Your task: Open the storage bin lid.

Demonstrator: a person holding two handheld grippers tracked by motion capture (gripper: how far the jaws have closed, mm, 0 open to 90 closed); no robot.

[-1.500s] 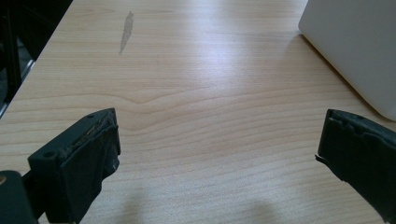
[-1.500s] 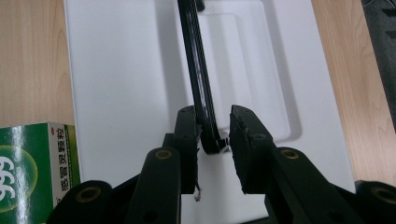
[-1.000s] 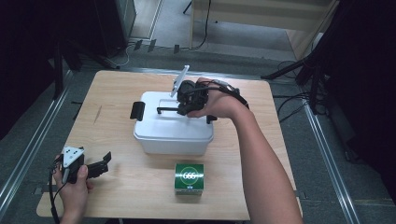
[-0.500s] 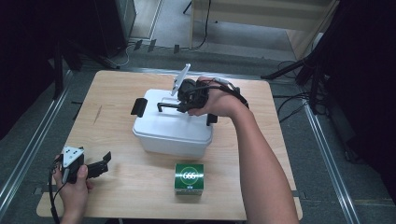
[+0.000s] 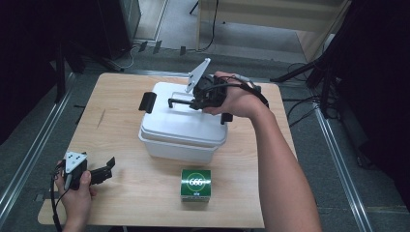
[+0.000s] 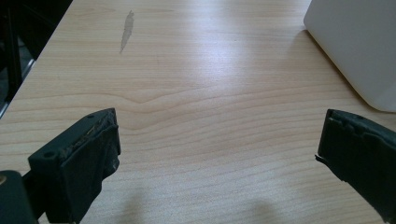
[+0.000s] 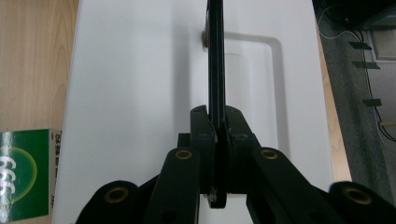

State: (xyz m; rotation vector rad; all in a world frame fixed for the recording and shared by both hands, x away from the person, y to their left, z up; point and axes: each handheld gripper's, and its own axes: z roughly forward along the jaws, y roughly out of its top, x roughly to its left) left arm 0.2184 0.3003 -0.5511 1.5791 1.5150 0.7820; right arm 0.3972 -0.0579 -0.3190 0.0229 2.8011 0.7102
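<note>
A white lidded box (image 5: 181,137) stands mid-table, with a black latch at each end and a black carry handle (image 5: 180,102) on its lid. My right gripper (image 5: 197,103) reaches in from the right above the lid and is shut on that handle. In the right gripper view the handle (image 7: 215,56) runs as a thin upright bar, clamped between the jaws of the right gripper (image 7: 217,122), over the white lid (image 7: 140,70). My left gripper (image 5: 109,167) rests at the table's front left corner. Its jaws stand wide open over bare wood (image 6: 219,140).
A green carton marked 666 (image 5: 196,183) sits in front of the white box, and also appears in the right gripper view as a green carton (image 7: 23,186). The wooden table (image 5: 121,203) ends close behind the box; the box's corner (image 6: 355,42) lies ahead of the left gripper.
The right gripper has risen a little and taken the black handle up off the lid with it. The left gripper has stayed where it was.
</note>
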